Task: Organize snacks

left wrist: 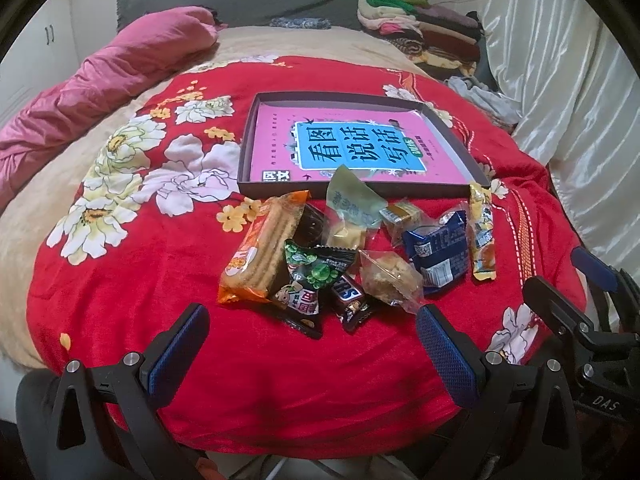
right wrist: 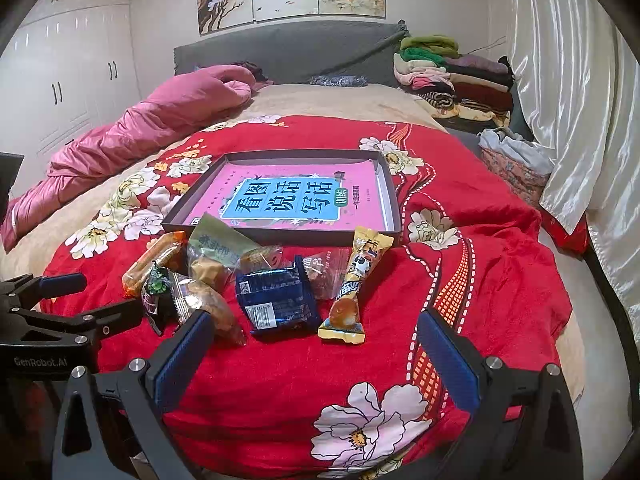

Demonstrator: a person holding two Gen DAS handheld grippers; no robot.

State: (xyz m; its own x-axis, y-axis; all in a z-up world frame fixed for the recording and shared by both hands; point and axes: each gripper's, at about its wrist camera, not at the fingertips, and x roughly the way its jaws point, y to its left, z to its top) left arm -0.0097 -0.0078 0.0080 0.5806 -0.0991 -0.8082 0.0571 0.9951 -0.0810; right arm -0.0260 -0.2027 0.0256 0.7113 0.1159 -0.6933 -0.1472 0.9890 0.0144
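Both grippers, left gripper [left wrist: 312, 344] and right gripper [right wrist: 316, 348], are hovering spread and empty before the snack pile [left wrist: 360, 248]; nothing is lying in the tray [left wrist: 248, 148] beyond it yet; picking one packet looks next.

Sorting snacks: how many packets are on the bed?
9, heaped before the box: orange biscuits, dark round, pale green, green-black, Snickers, clear pastry, small amber, blue, yellow. More may hide.

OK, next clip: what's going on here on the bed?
A person holds two grippers over a red floral blanket. Both the left gripper and the right gripper are open and hold nothing. A pile of wrapped snacks lies loose on the blanket in front of a shallow box with a pink book inside. No snack is in the box yet.
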